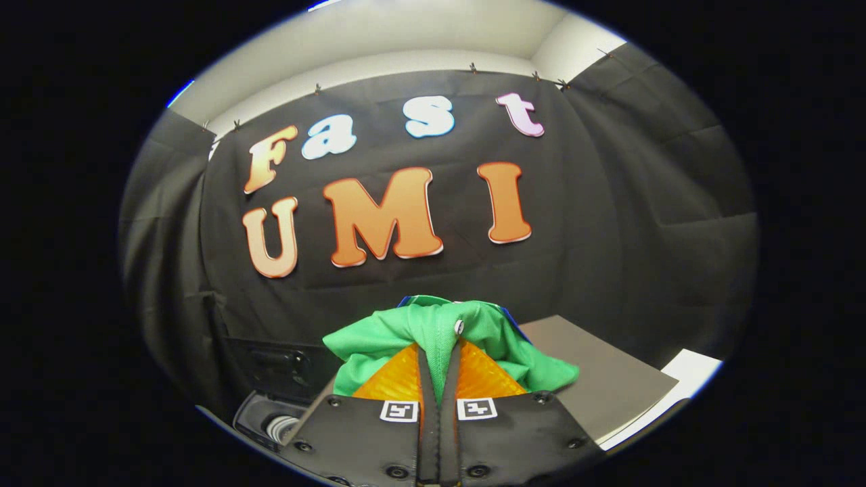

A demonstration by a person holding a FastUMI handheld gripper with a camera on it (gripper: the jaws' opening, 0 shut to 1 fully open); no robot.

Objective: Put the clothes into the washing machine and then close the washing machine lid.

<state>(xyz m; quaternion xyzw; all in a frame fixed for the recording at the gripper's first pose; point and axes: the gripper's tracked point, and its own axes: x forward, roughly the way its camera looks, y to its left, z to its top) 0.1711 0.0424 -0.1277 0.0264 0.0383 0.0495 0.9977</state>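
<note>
Down at the lower left, a dark opening with something pale and ribbed inside can be made out (274,423), which is probably the washing machine, though it's too cut off to be sure. Moving to the middle, the claw (438,362) is seen nearly closed, with its orange fingers (392,379) pinched on a fold of the green garment (440,331), so the clothes are held up off everything, bunched over the fingertips with a small white button showing. Off to the right, a flat grey panel (595,372) is seen beyond the cloth, maybe the machine's lid or a table top, can't be told which. So the carrying step looks to be in hand: garment lifted, not yet dropped in. Next, the claw would probably need to be swung down and left over that opening and only then eased open, lid saved for last.
</note>
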